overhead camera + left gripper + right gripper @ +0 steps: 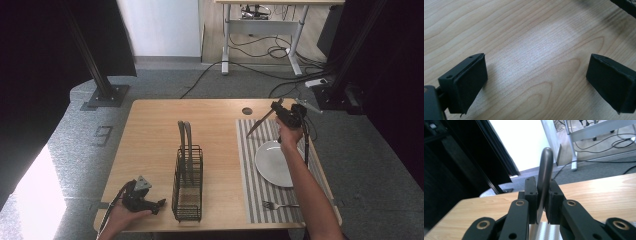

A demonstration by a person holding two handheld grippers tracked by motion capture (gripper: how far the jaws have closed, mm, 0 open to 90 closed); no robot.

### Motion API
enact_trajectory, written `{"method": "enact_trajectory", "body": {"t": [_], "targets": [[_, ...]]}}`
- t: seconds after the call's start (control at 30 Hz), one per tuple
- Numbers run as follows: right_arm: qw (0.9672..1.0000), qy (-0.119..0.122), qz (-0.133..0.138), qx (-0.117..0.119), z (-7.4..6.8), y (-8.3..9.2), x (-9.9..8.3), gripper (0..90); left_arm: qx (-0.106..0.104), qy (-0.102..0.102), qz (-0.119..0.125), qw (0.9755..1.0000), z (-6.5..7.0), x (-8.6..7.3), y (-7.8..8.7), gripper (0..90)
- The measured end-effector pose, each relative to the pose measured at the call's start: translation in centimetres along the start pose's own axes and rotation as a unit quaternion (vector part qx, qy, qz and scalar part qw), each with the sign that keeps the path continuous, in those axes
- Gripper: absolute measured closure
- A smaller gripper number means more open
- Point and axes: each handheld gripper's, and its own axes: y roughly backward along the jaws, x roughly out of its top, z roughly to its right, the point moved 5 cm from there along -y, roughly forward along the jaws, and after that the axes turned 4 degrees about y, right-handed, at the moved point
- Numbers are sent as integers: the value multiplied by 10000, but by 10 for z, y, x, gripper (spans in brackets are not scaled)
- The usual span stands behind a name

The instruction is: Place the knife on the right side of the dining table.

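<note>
Your right gripper [541, 202] clamps a table knife [545, 177] above the striped placemat [260, 185]. Your left gripper [536, 82] rests near the wire cutlery rack [188, 182], jaws wide apart and empty.

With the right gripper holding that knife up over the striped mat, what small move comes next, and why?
Probably lower the slim metal knife onto the grey striped placemat beside the round white plate. The right gripper is shut on it in the air, and a metal fork already lies on the mat.
</note>
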Motion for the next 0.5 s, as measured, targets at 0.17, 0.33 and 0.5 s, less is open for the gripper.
{"method": "enact_trajectory", "body": {"t": [0.17,0.33,0.5], "targets": [[9999,8,-91,-127,10,4,-2,790,0,1,-2,10000,0,0,0,33],[9995,10,-173,-268,20,7,-6,772,-3,-3,-4,10000,0,0,0,33],[9991,47,-225,-355,26,10,-9,756,-3,-4,-4,10000,0,0,0,33]]}}
